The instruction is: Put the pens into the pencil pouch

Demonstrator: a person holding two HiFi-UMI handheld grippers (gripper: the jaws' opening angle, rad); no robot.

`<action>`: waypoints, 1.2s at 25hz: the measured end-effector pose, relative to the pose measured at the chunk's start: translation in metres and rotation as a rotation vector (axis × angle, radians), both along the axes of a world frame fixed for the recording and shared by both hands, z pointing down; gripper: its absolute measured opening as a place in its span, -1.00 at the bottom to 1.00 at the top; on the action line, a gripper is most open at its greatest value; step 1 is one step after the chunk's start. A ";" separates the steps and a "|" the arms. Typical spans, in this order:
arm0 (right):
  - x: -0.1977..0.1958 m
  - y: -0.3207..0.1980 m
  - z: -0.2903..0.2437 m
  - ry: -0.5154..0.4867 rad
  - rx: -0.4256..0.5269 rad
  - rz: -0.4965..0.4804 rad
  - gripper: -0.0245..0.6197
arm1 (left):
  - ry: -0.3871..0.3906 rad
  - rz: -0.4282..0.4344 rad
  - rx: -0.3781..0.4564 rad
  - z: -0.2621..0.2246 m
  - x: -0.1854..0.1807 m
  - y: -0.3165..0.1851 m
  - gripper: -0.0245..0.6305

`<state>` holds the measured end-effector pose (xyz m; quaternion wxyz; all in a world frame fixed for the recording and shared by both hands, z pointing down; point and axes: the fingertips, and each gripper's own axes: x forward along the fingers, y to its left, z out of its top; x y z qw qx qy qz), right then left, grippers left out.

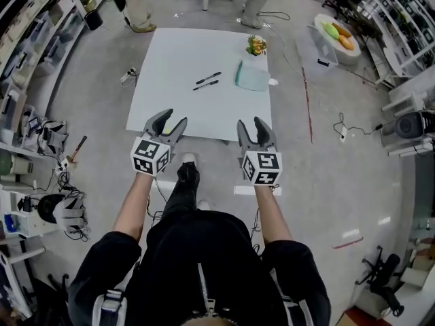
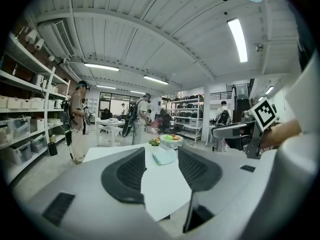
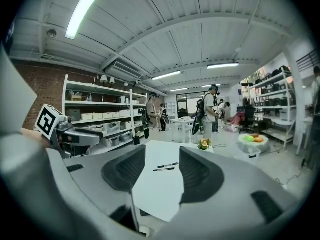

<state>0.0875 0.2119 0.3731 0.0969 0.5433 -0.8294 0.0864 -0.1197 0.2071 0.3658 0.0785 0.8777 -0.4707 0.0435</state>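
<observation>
On the grey floor (image 1: 88, 80) of a workshop stands a white table (image 1: 177, 100), seen from above, with shelving along the left and right walls. A person in a black top stands at the table's near edge, forearms stretched forward, one pair of tongs in each hand. The left tongs (image 1: 173, 119) hang over the near-left part of the table. Their jaws are spread apart with nothing between them, and their own view looks through the gap at bare tabletop and the far-off pouch. The right tongs (image 1: 251, 123) hang level with them, over the near-right edge. Their jaws are likewise apart and empty, framing the two pens in the distance. The two pairs of tongs are well apart from each other and from everything lying on the table.

Beyond the table's far-right corner, on the floor, sits a pale tub (image 1: 336, 36) holding green and orange fruit. On the far-right part of the table lies the pale teal pouch (image 1: 252, 75), flat. A small plant (image 1: 256, 45) stands at the far-right corner, just beyond the pouch. Left of the pouch, near the middle of the table's far half, lie two dark pens, side by side and nearly parallel, both slanting: the far pen (image 1: 208, 78) and the near pen (image 1: 205, 85). Both are outside the pouch, apart from it.
</observation>
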 end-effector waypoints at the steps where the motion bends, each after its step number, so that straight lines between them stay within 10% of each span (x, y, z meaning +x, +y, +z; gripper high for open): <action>1: 0.000 -0.010 0.003 0.001 -0.005 0.006 -0.29 | 0.000 0.008 0.000 0.001 0.001 -0.012 -0.24; 18: -0.020 -0.202 0.039 0.024 -0.097 0.165 -0.30 | 0.035 0.188 -0.037 0.033 -0.002 -0.240 -0.30; 30: -0.019 -0.240 0.040 0.065 -0.102 0.193 -0.30 | 0.050 0.230 -0.068 0.050 0.004 -0.276 -0.32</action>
